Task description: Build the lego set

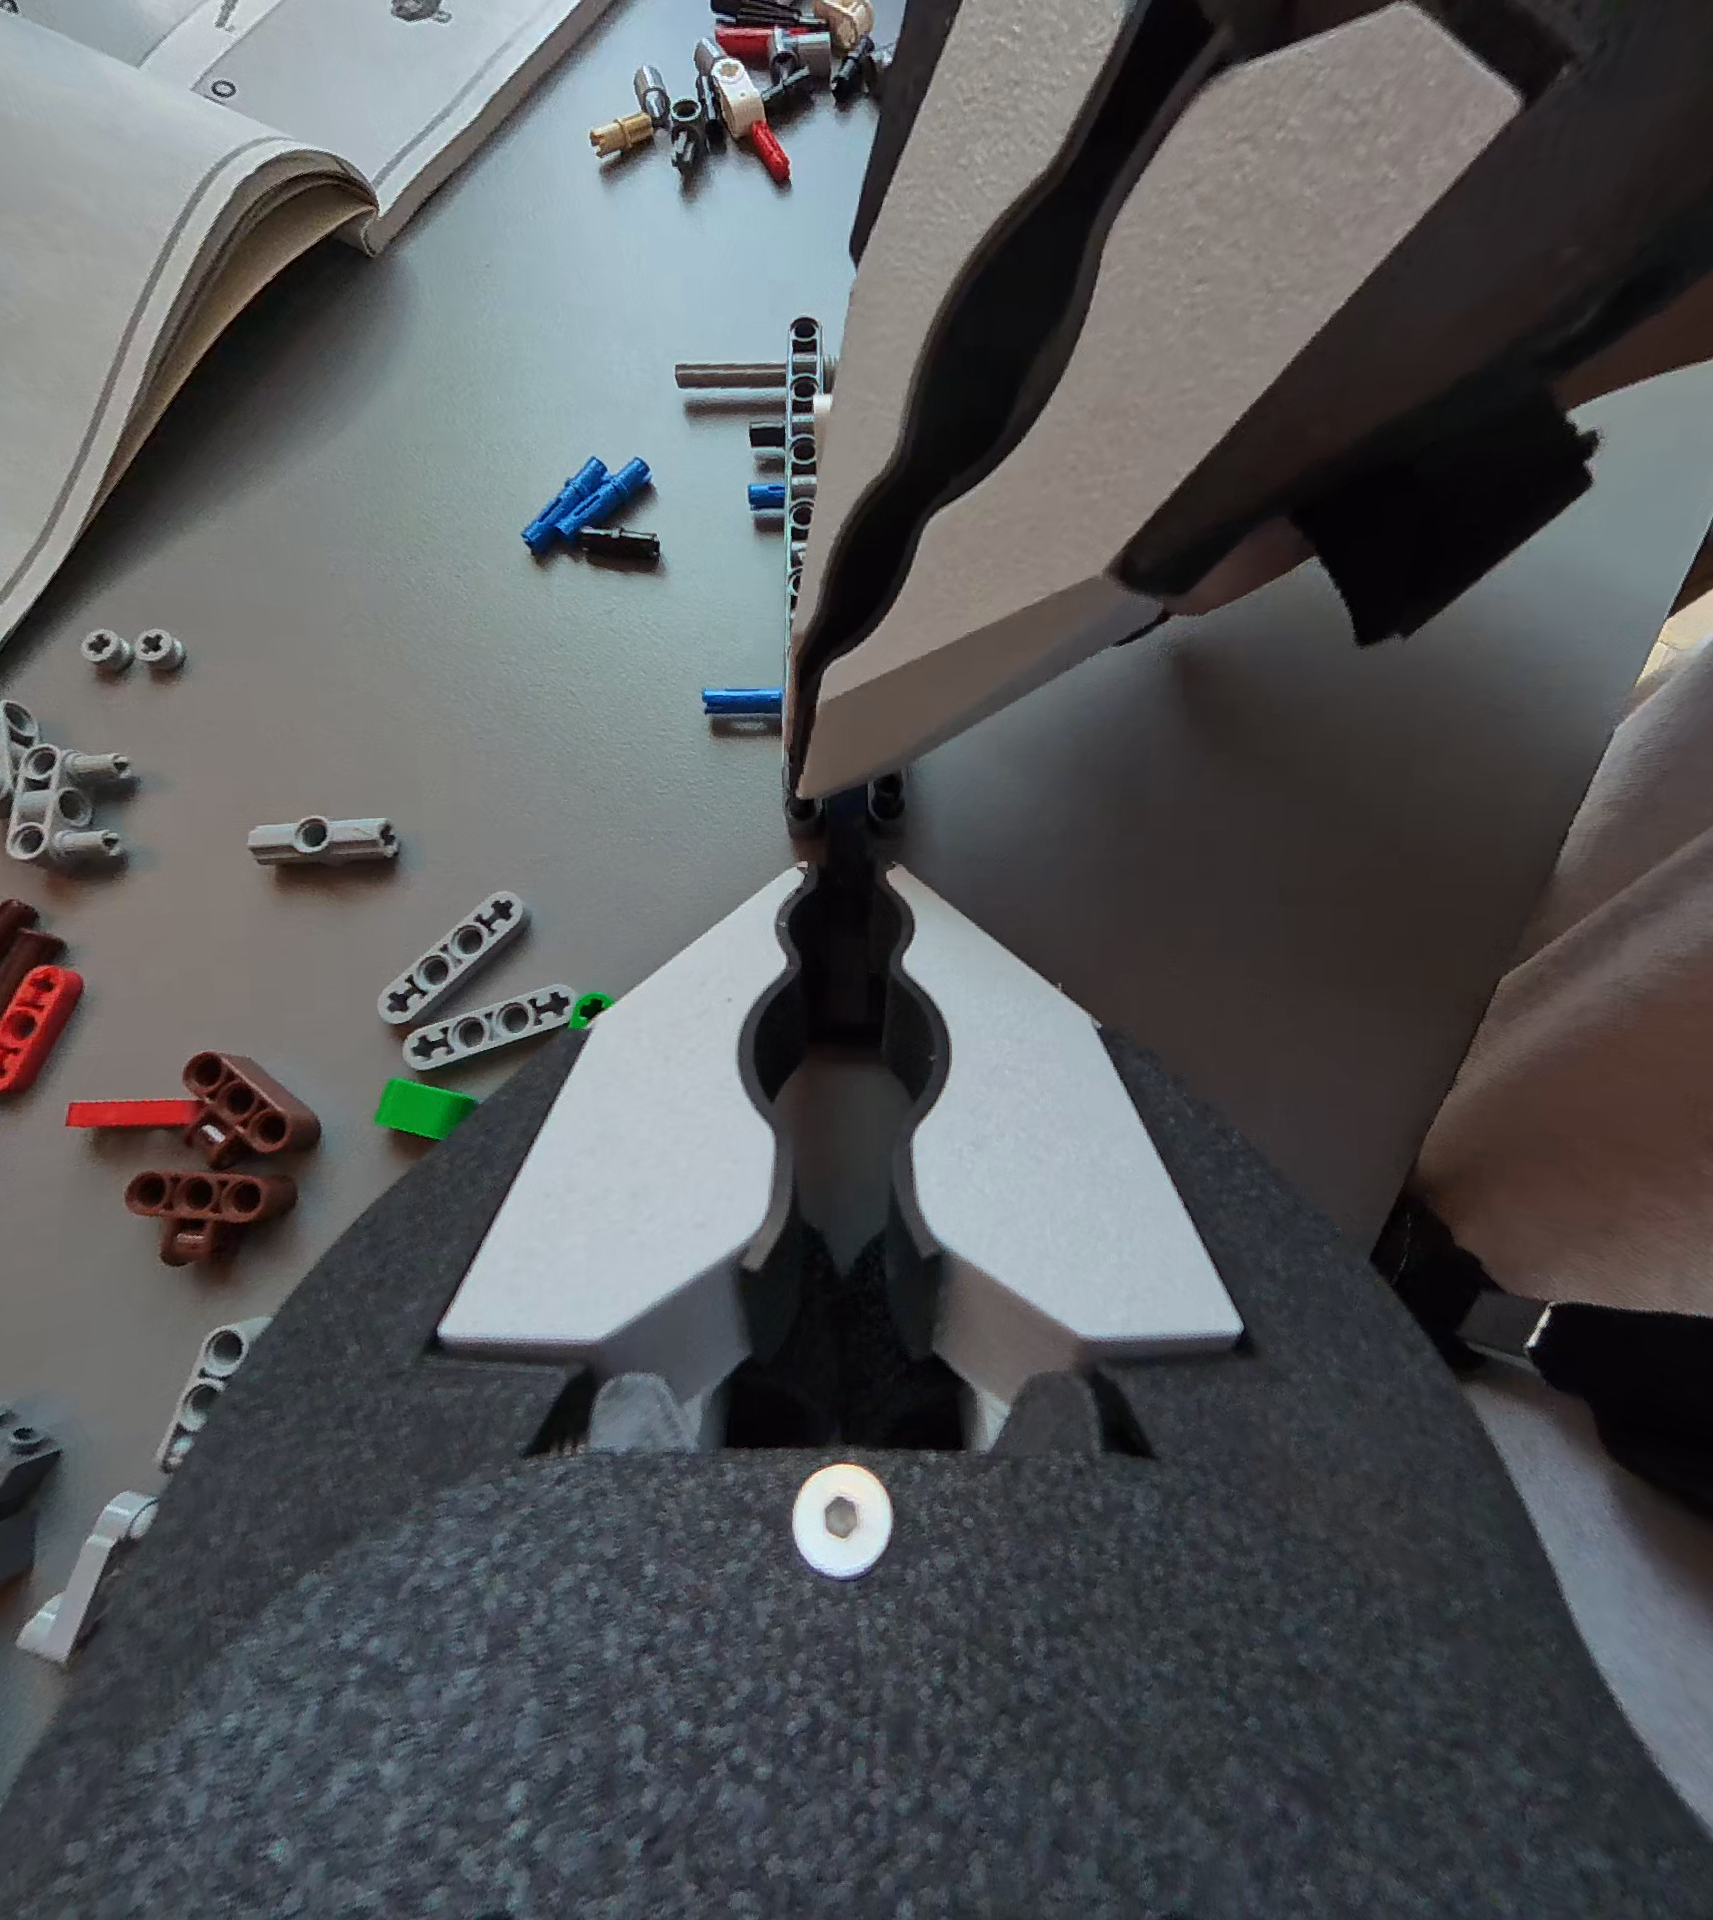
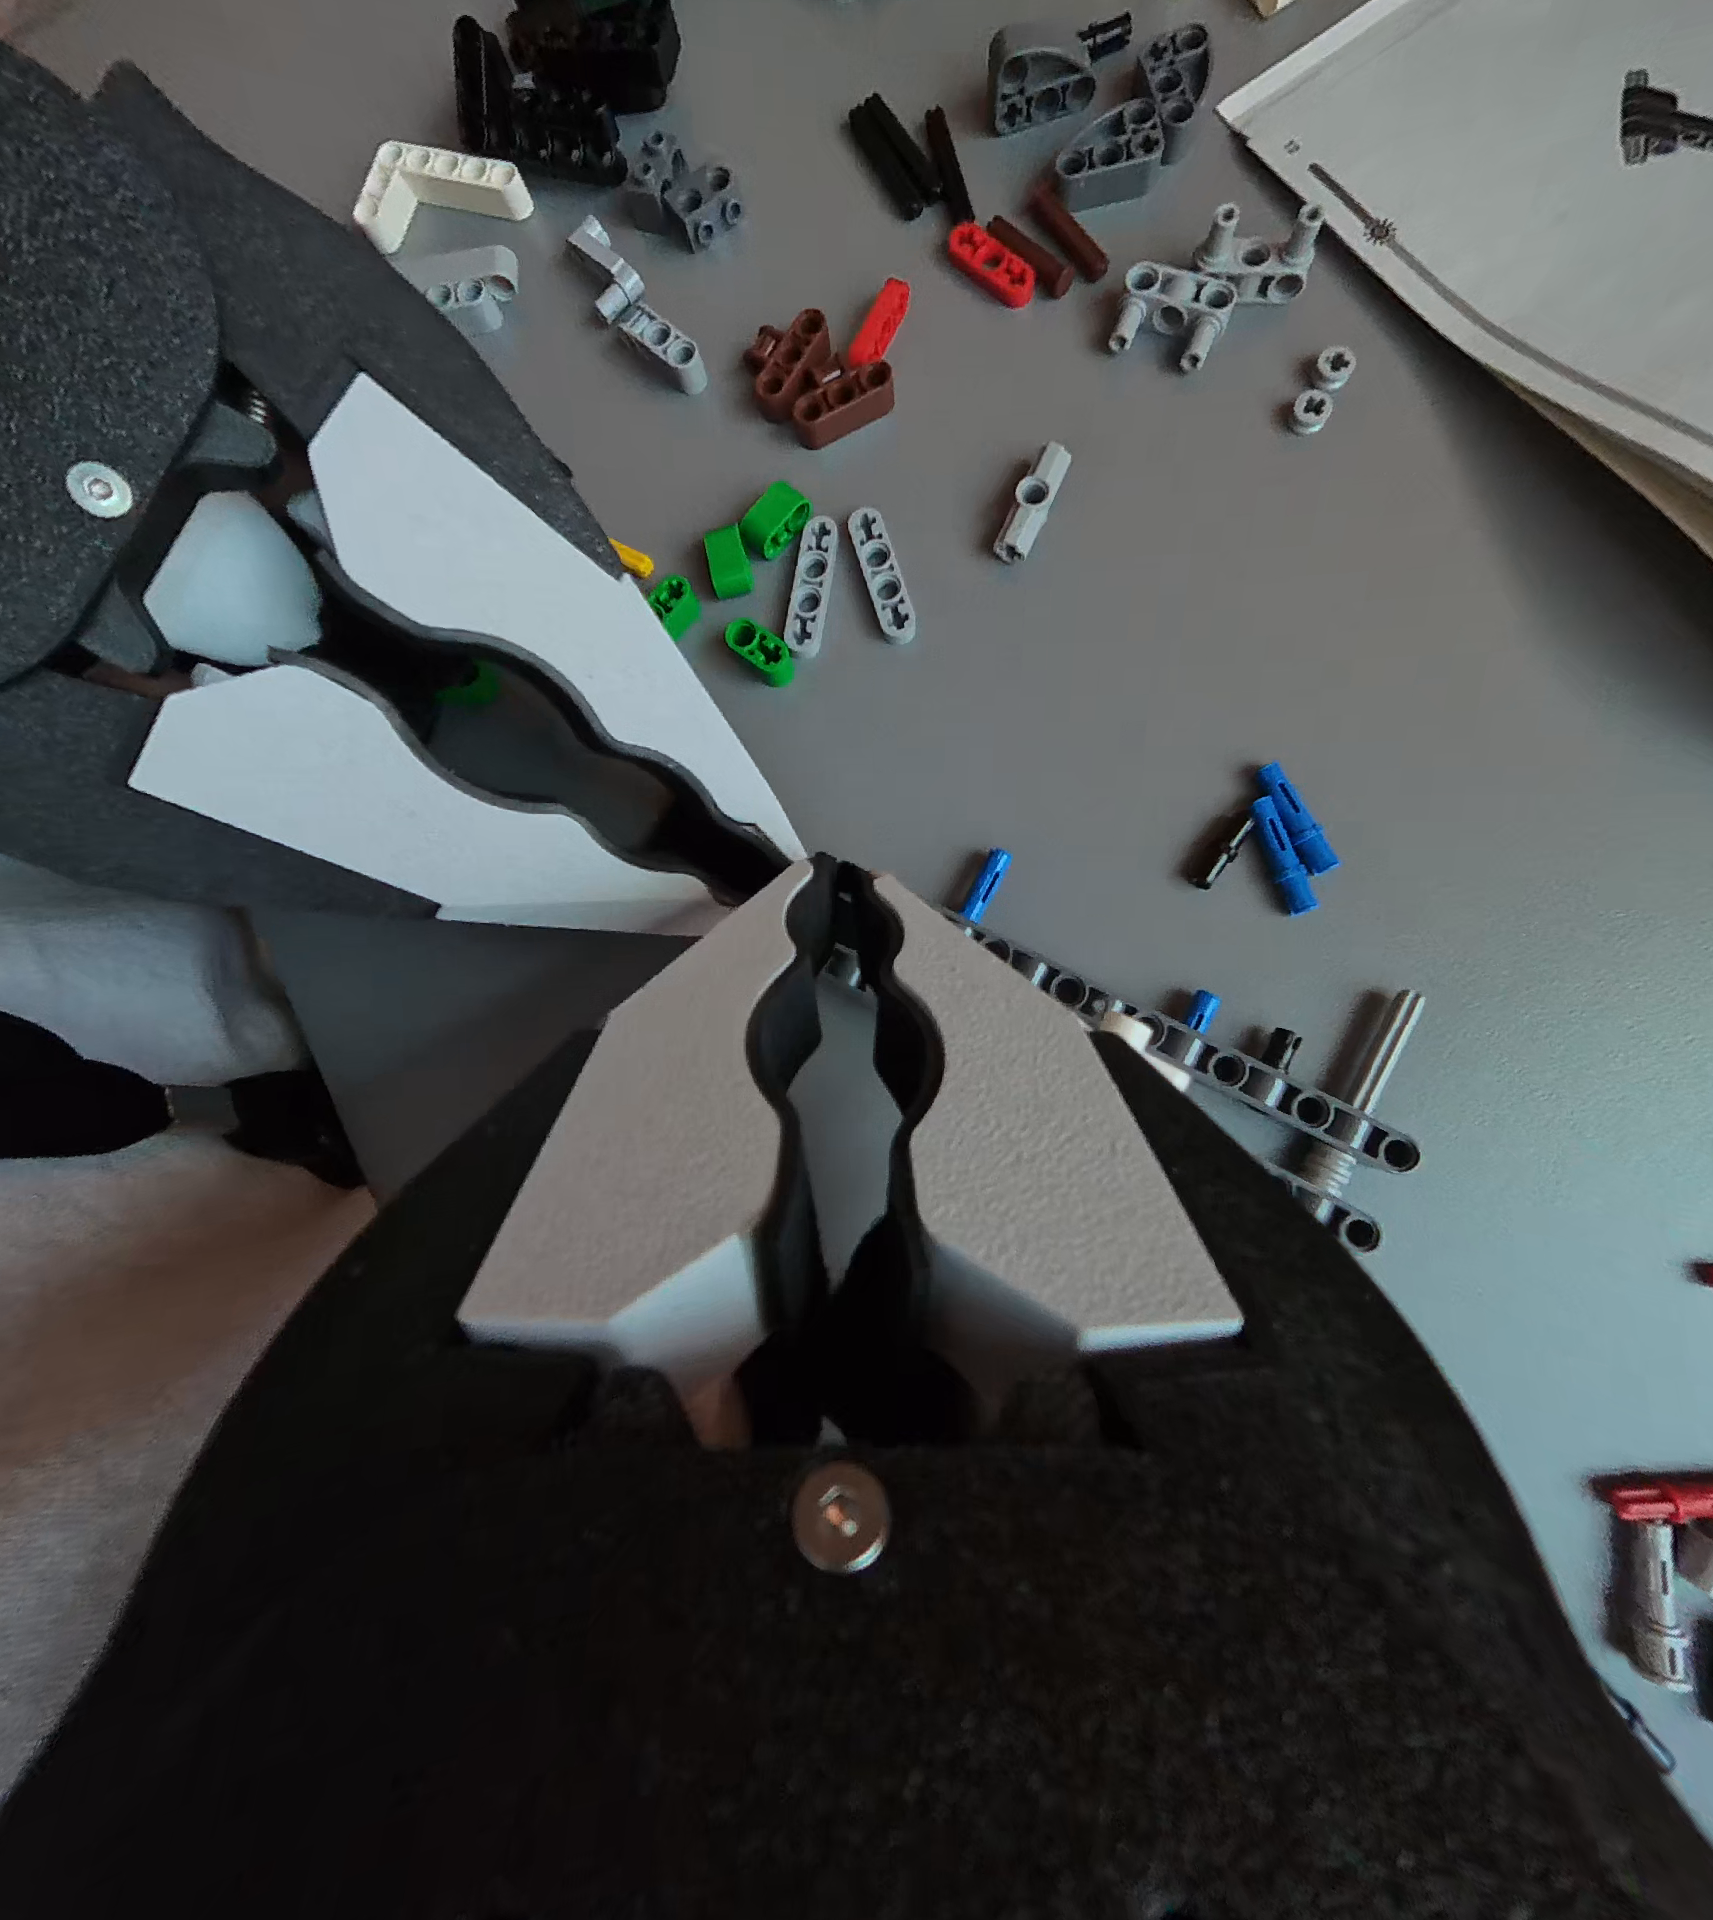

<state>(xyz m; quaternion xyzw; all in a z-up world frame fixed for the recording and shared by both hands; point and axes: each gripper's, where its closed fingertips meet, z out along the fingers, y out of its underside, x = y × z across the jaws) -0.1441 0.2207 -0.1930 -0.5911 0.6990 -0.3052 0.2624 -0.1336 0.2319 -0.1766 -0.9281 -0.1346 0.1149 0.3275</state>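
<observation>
A long grey beam [image 1: 803, 416] with blue and black pins and grey axles in it lies on the grey table [image 1: 519, 312]; it also shows in the right wrist view [image 2: 1247, 1075]. My right gripper [image 2: 836, 871] is shut on the beam's near end. It enters the left wrist view from the top right [image 1: 798, 779]. My left gripper [image 1: 844, 868] is shut on a small black piece [image 1: 844, 935], held tip to tip against that same beam end. In the right wrist view the left gripper [image 2: 779, 857] comes in from the left. The joint itself is hidden by the fingertips.
An open instruction booklet [image 1: 104, 260] lies at the table's far side. Loose parts are scattered about: blue pins [image 2: 1293, 836], green pieces [image 2: 758, 561], brown connectors [image 1: 228, 1143], thin grey liftarms [image 1: 467, 977], and a pile of red and tan connectors [image 1: 738, 94]. Only a small space, under 4 cm, lies between the two pairs of fingers.
</observation>
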